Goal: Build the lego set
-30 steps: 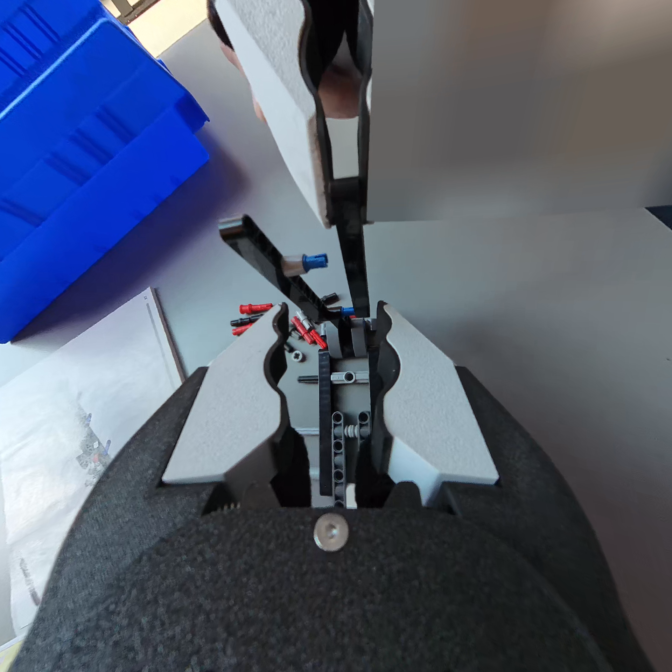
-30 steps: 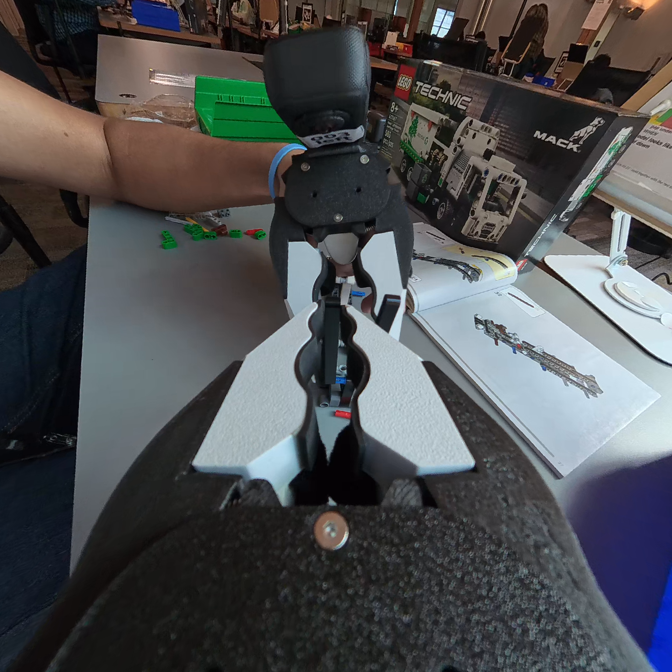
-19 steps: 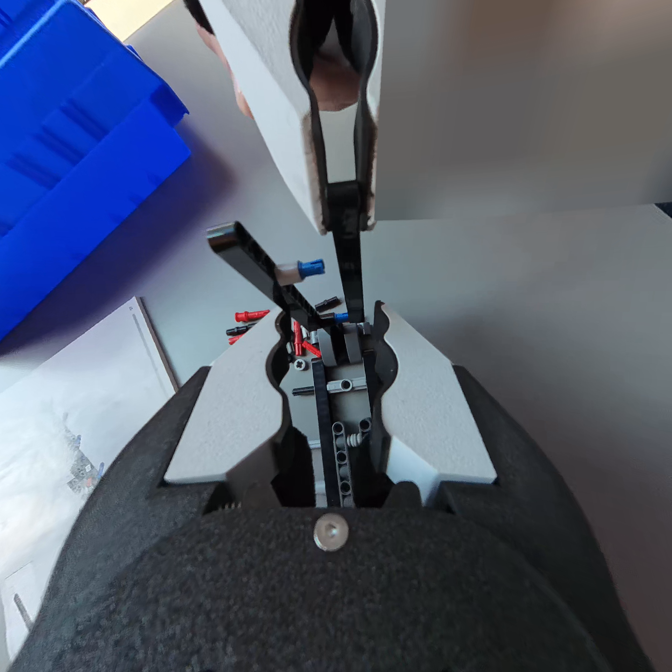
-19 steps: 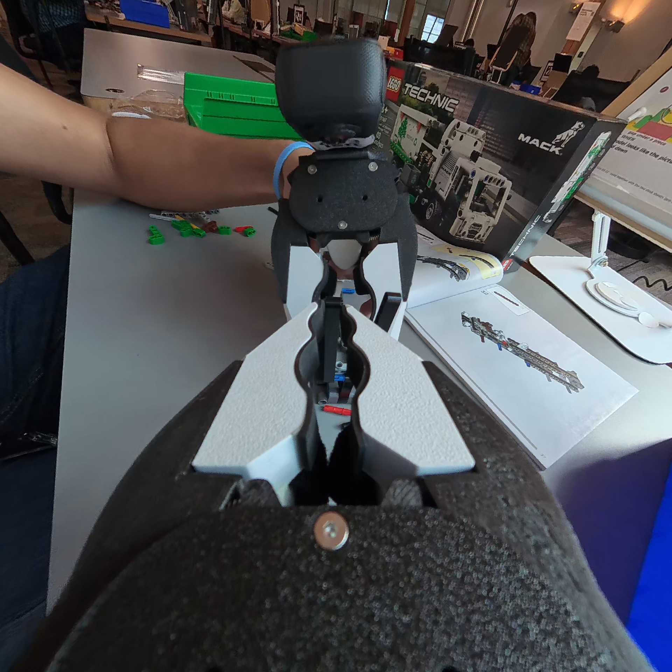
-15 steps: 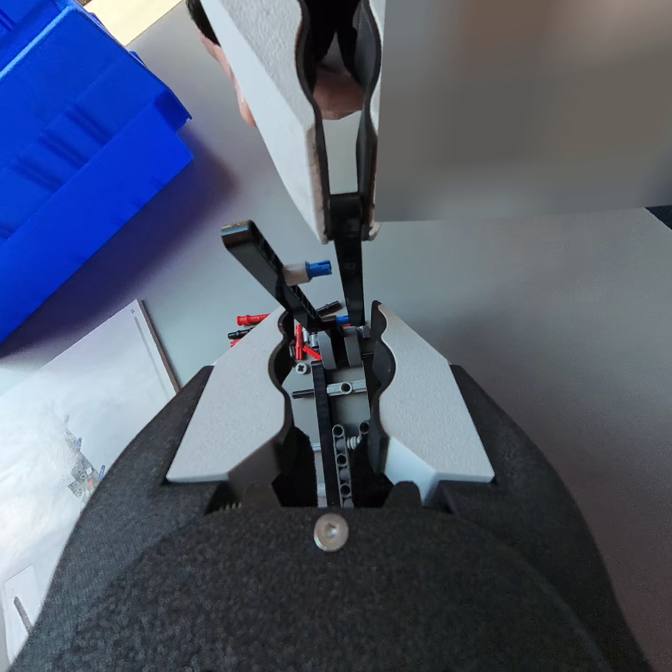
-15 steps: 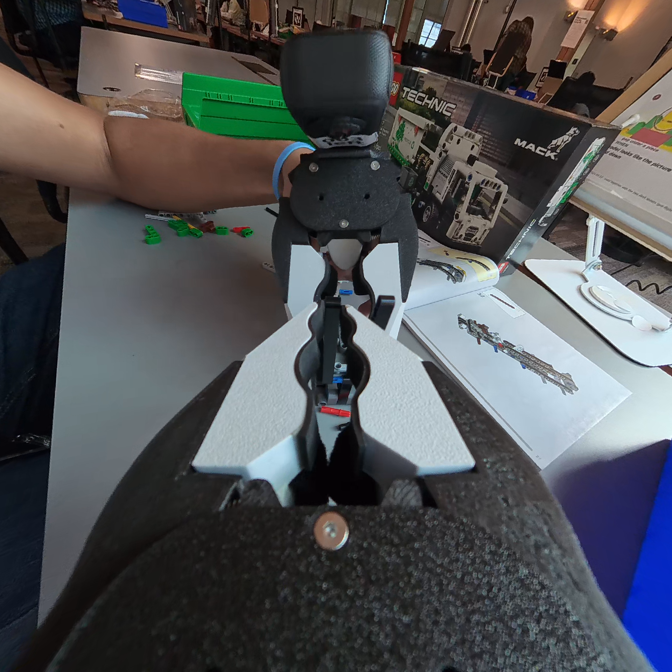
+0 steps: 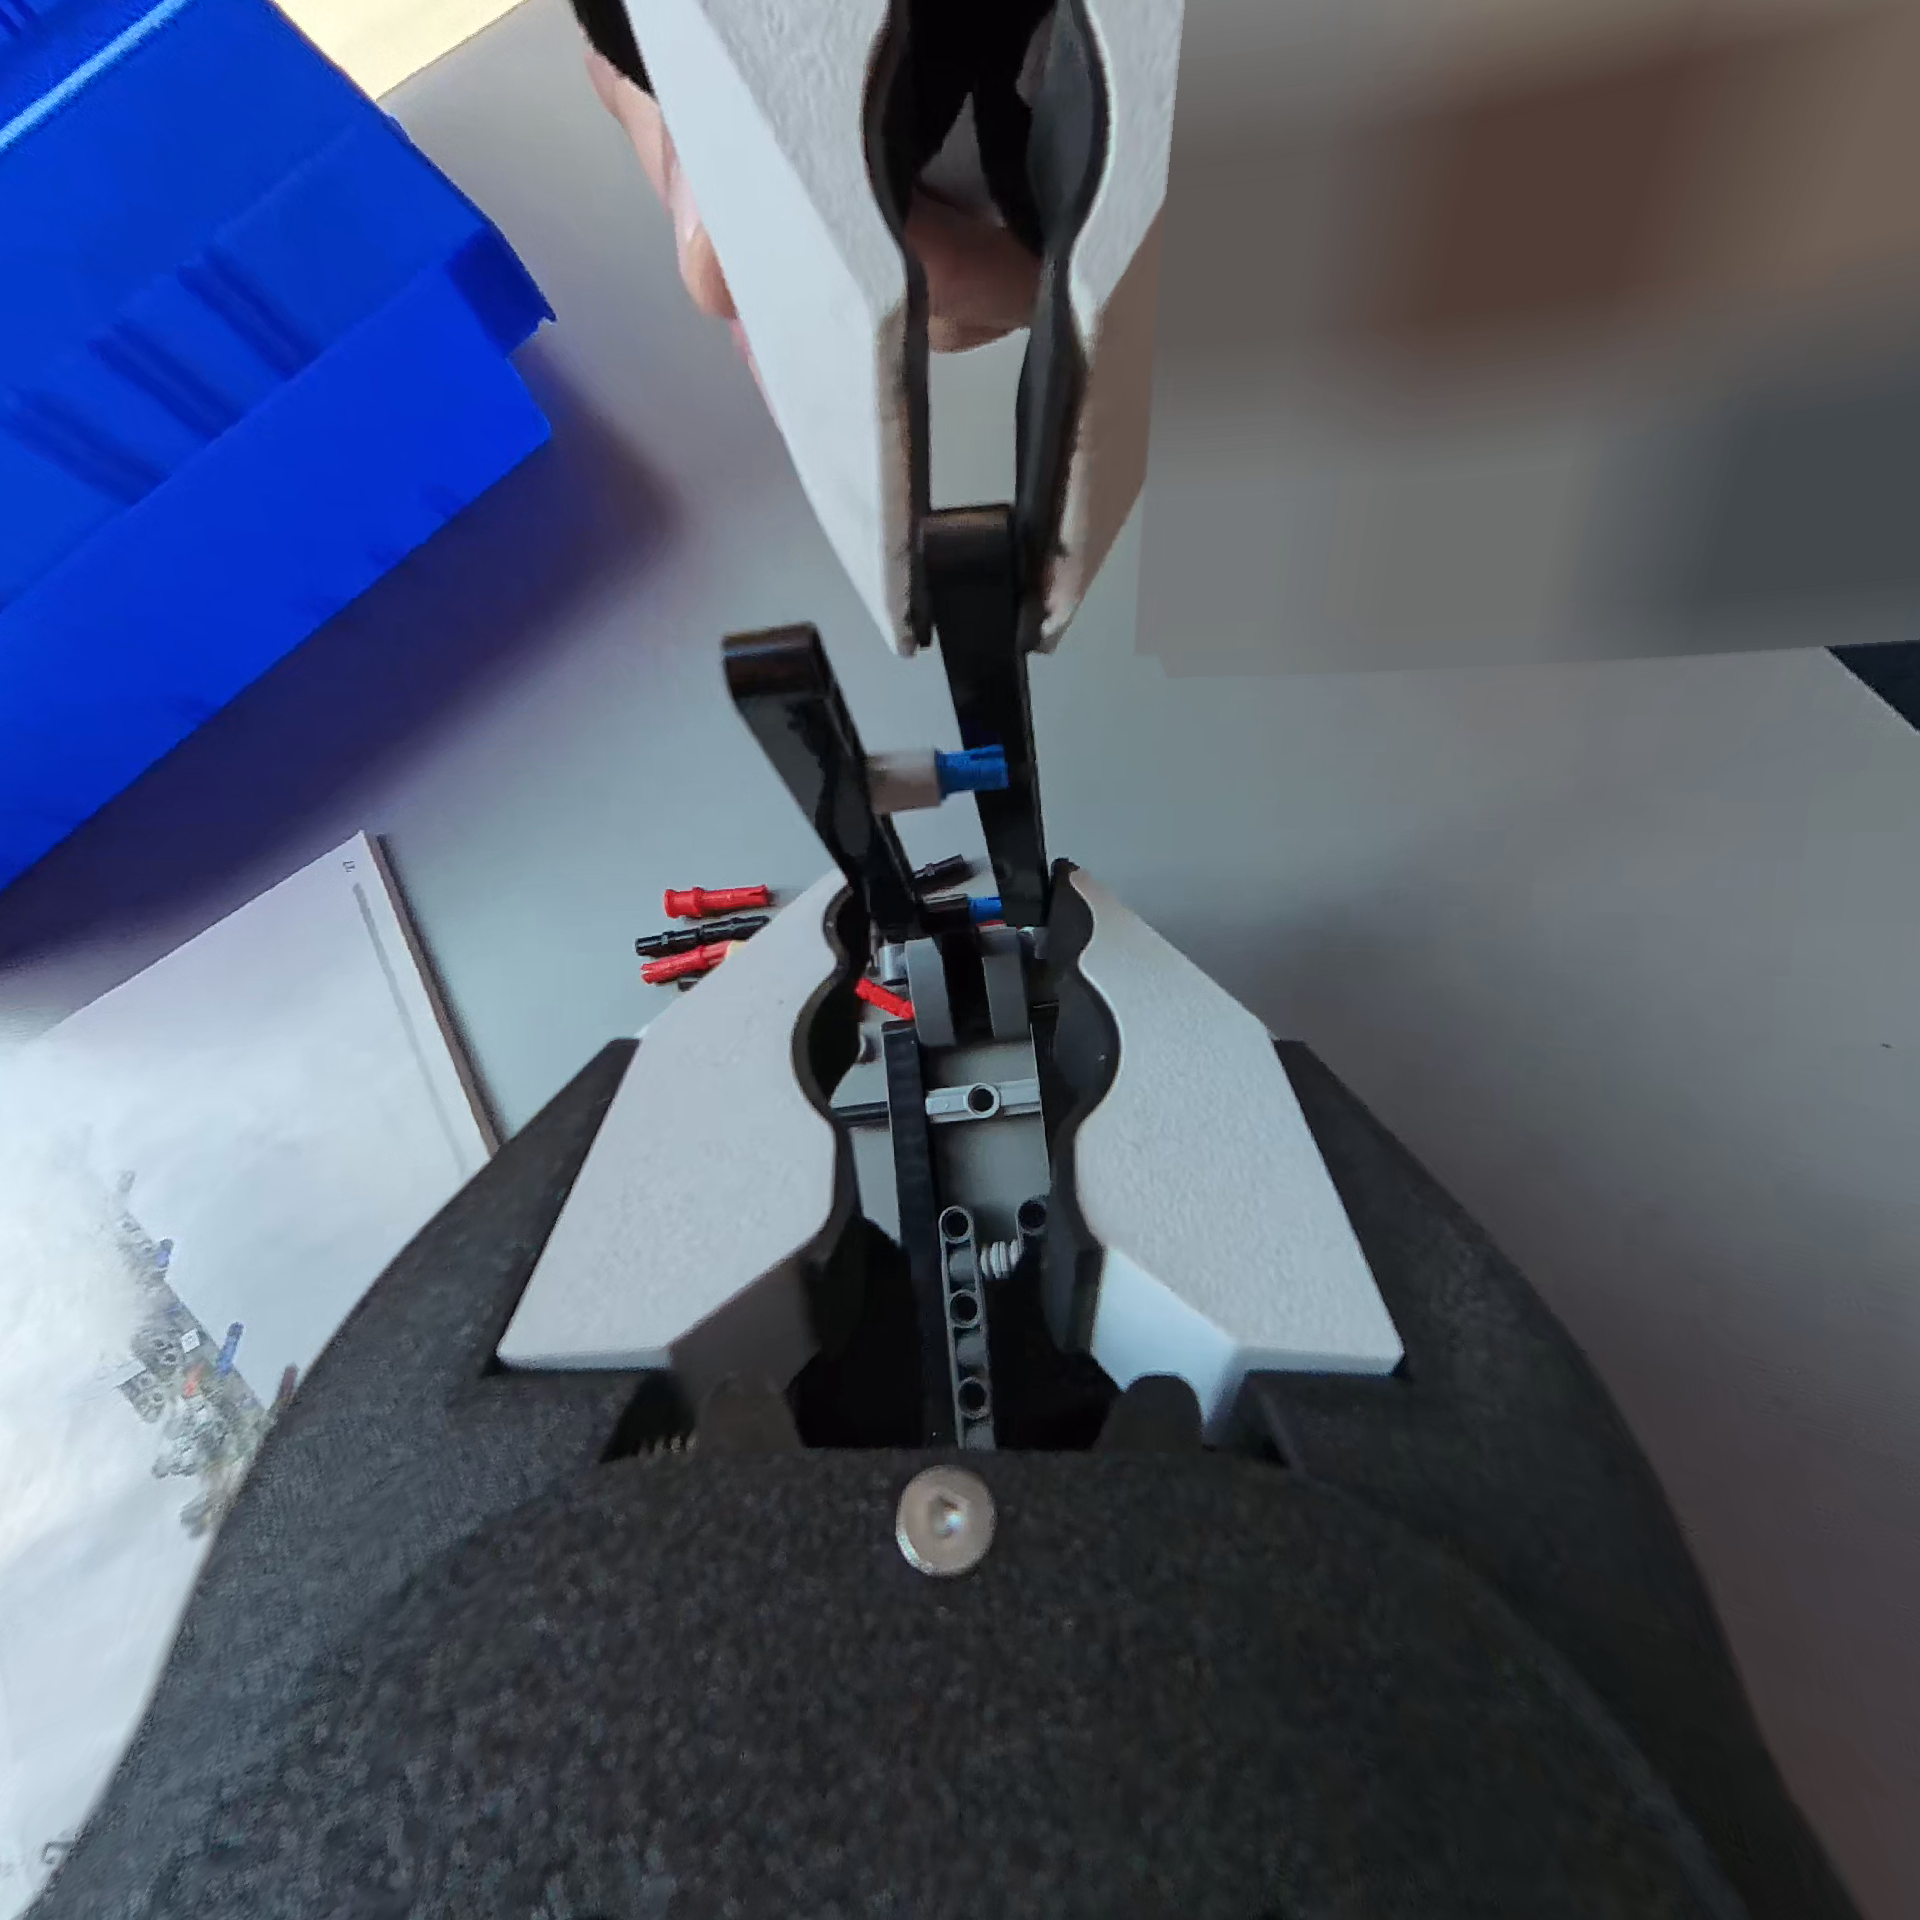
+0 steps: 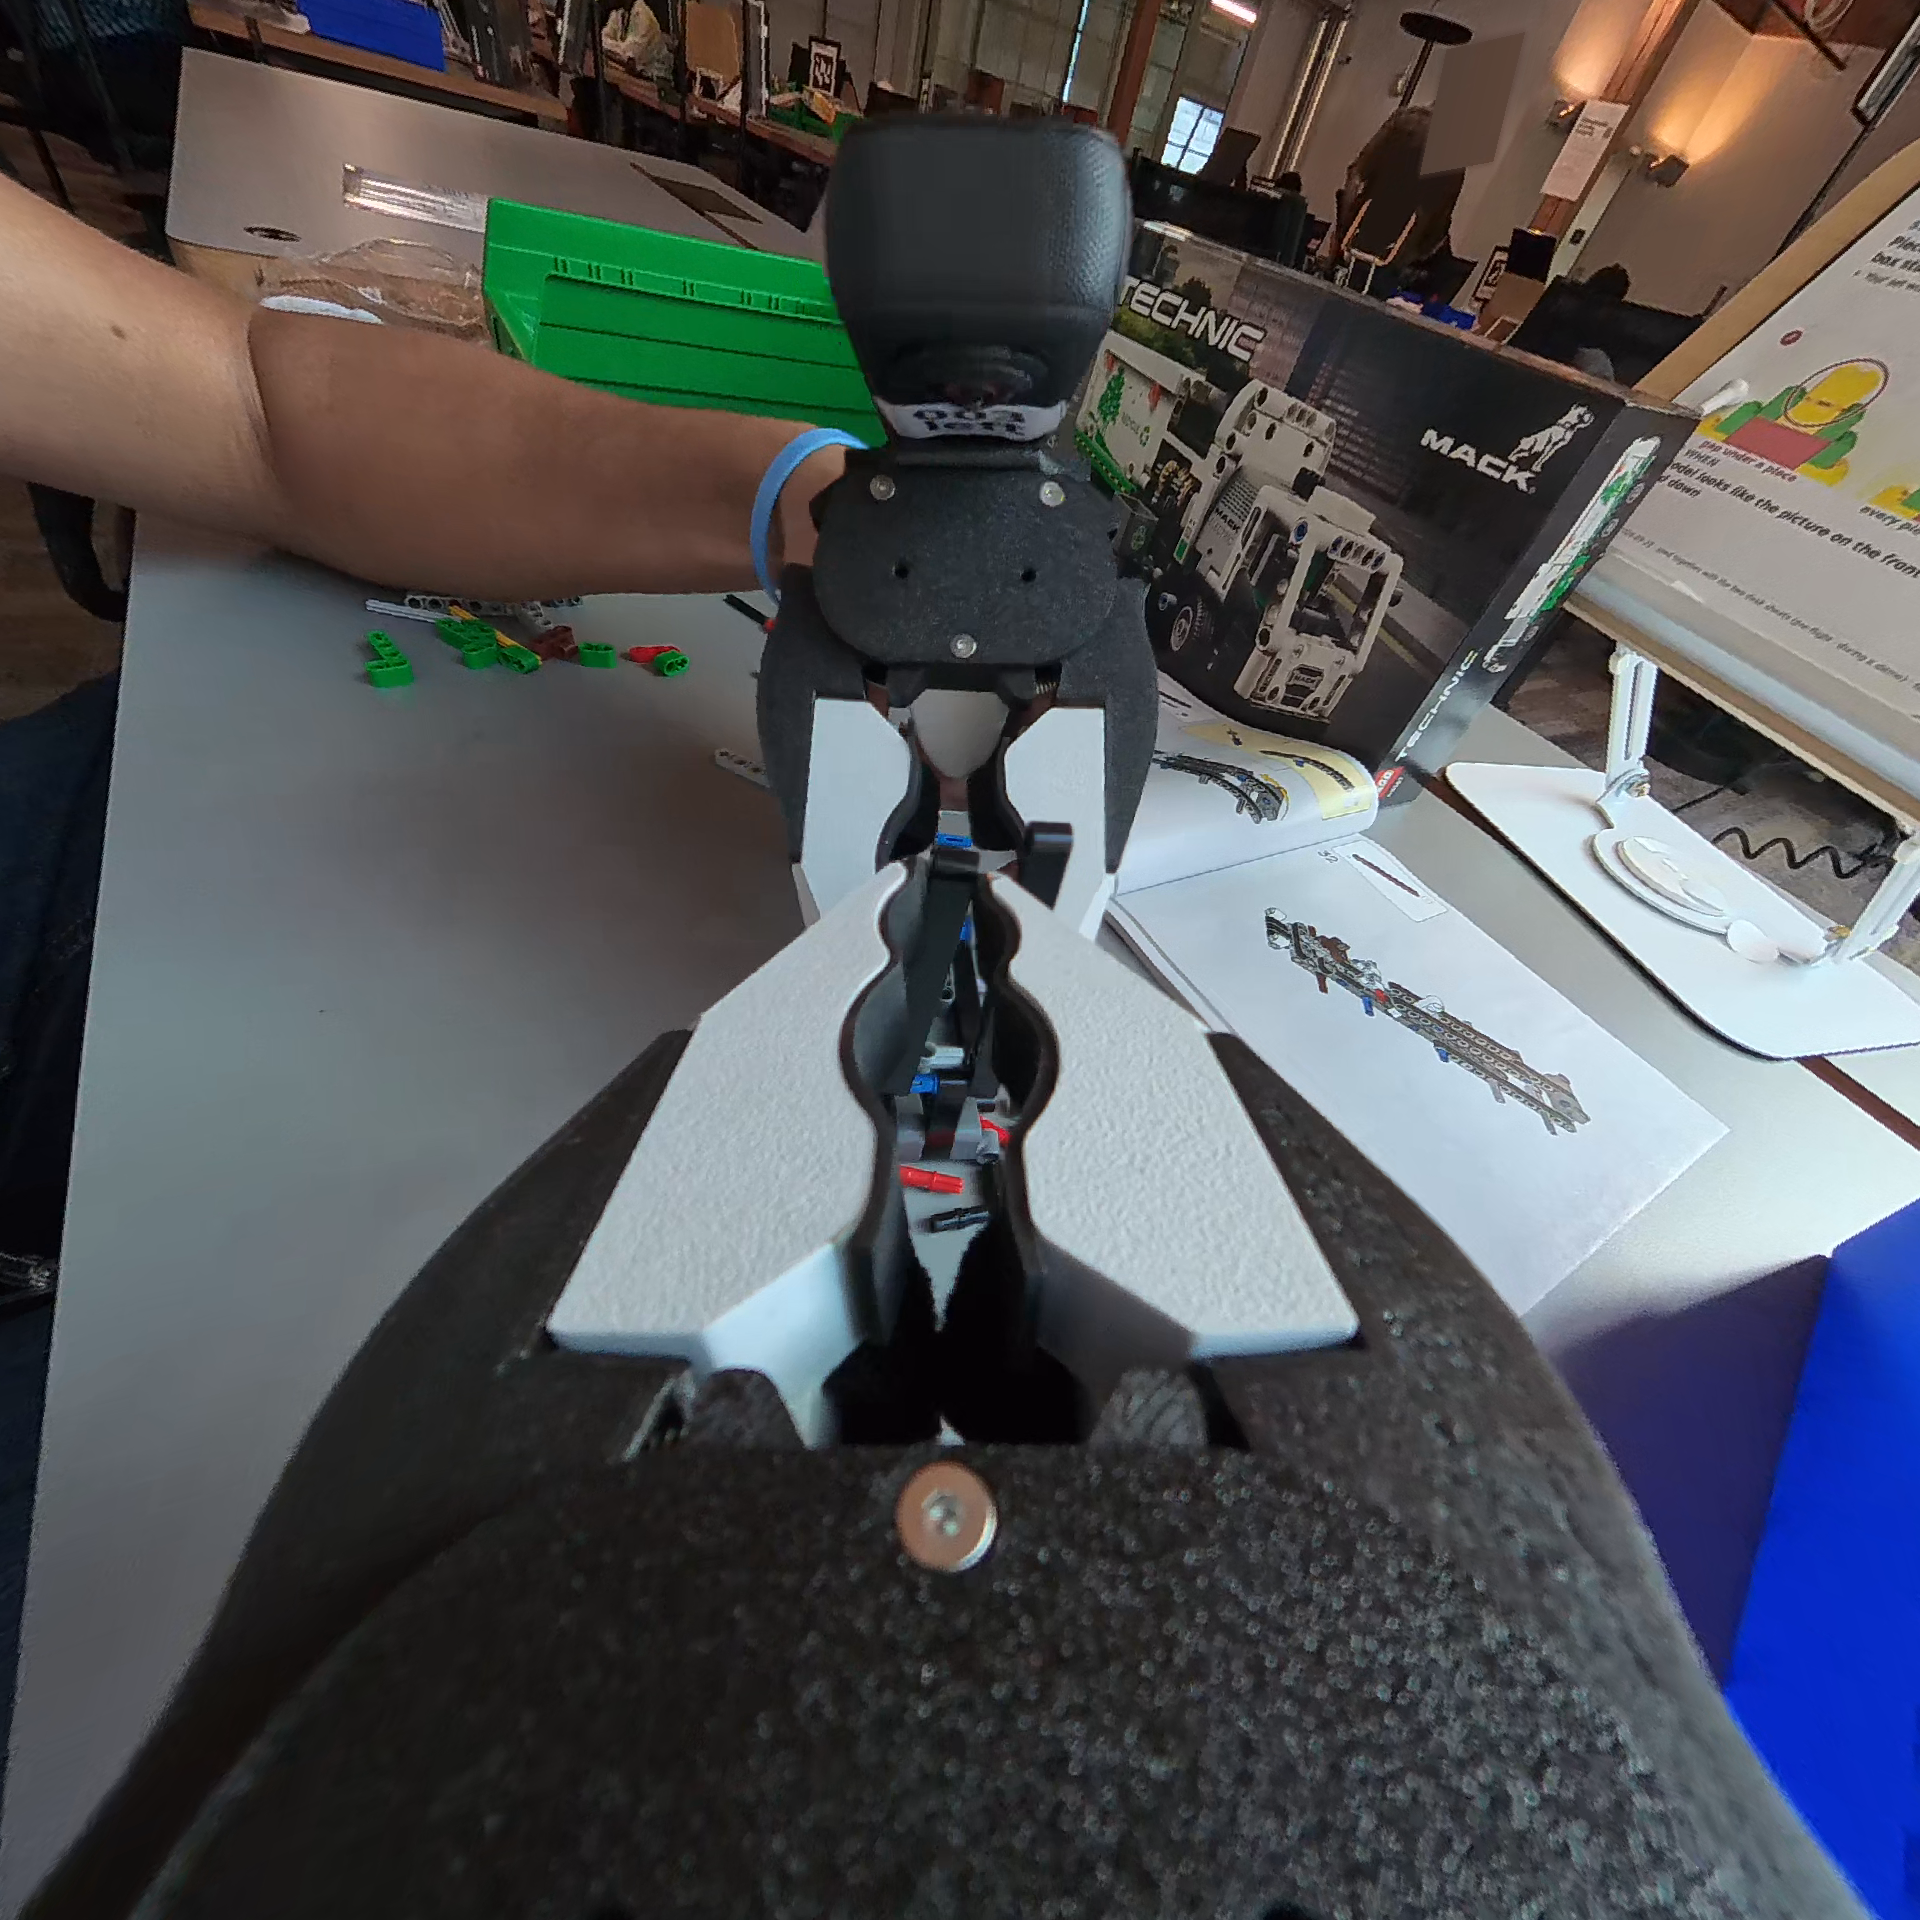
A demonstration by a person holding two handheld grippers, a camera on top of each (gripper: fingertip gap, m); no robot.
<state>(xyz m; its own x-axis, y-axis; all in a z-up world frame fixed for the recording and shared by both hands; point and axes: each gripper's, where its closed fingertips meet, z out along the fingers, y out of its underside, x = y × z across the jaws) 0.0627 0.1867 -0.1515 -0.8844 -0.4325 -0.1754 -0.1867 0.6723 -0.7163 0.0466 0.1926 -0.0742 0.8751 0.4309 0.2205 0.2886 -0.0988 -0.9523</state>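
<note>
In the left wrist view, my left gripper [image 7: 951,894] lies along a grey and black brick assembly [image 7: 977,1101]. Two black beams rise from the assembly's far end. My left fingertips [image 7: 831,914] close against both beams at their base. The left beam [image 7: 810,748] carries a white bush and a blue pin [image 7: 971,795] that reaches the other beam [image 7: 997,748]. My right gripper [image 7: 971,623] comes from above and is shut on that beam's top end. In the right wrist view the beam [image 8: 940,914] sits between my right gripper's pads [image 8: 951,883], facing the left gripper [image 8: 951,831].
Loose red and black pins [image 7: 717,899] lie on the grey table by an open instruction booklet [image 8: 1403,1039]. A blue bin [image 7: 208,416] stands at the left. A set box [image 8: 1351,468], a green bin [image 8: 644,301], green pieces [image 8: 468,649], a white stand [image 8: 1714,935] and a person's arm [image 8: 416,468] lie beyond. My right fingertips sit around 8 centimeters from my left ones.
My left jaws have narrowed about the assembly. The leaning black beam has swung more upright, so its blue pin now meets the beam in my right gripper. The right gripper stayed shut.
</note>
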